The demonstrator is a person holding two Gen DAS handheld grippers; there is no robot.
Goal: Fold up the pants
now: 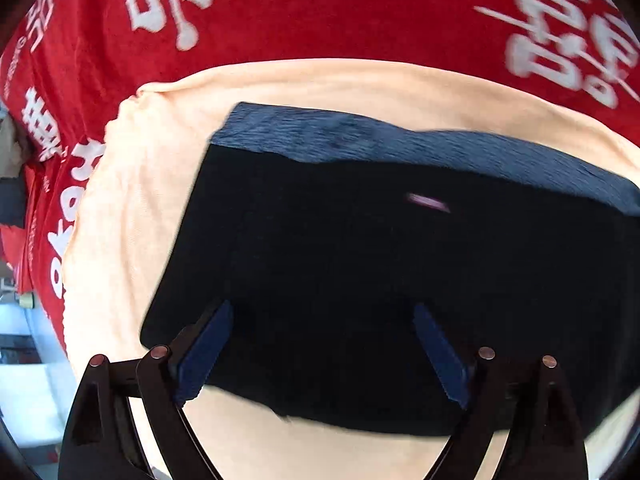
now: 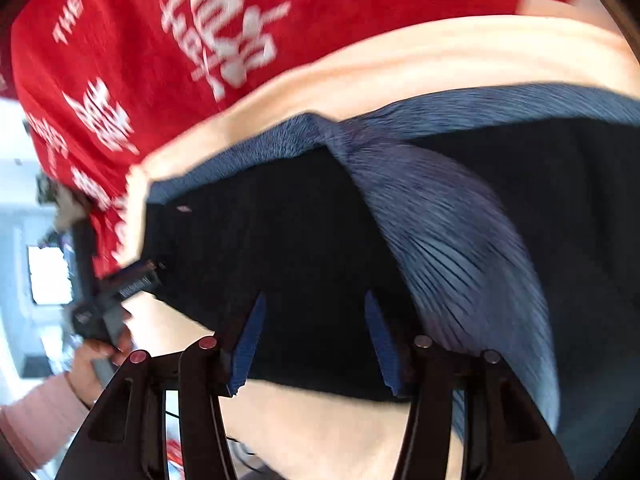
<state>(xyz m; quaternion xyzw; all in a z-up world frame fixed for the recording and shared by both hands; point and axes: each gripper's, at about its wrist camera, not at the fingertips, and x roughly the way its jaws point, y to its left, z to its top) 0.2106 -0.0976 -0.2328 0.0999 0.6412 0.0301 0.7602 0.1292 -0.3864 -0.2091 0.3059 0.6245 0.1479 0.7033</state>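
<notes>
The dark navy pants (image 1: 360, 272) lie folded on a peach cloth (image 1: 132, 208), with a lighter blue ribbed band (image 1: 400, 140) along the far edge. My left gripper (image 1: 322, 312) hovers over the near part of the pants, jaws wide apart and empty. In the right wrist view the pants (image 2: 304, 240) show a lifted blue ribbed flap (image 2: 448, 232) to the right. My right gripper (image 2: 314, 300) is open over the dark fabric, holding nothing. The left gripper tool and the hand holding it (image 2: 100, 312) show at the left edge.
A red cloth with white lettering (image 1: 320, 20) covers the surface beyond the peach cloth; it also shows in the right wrist view (image 2: 160, 60). The surface edge and a bright room lie at the left (image 1: 24, 360).
</notes>
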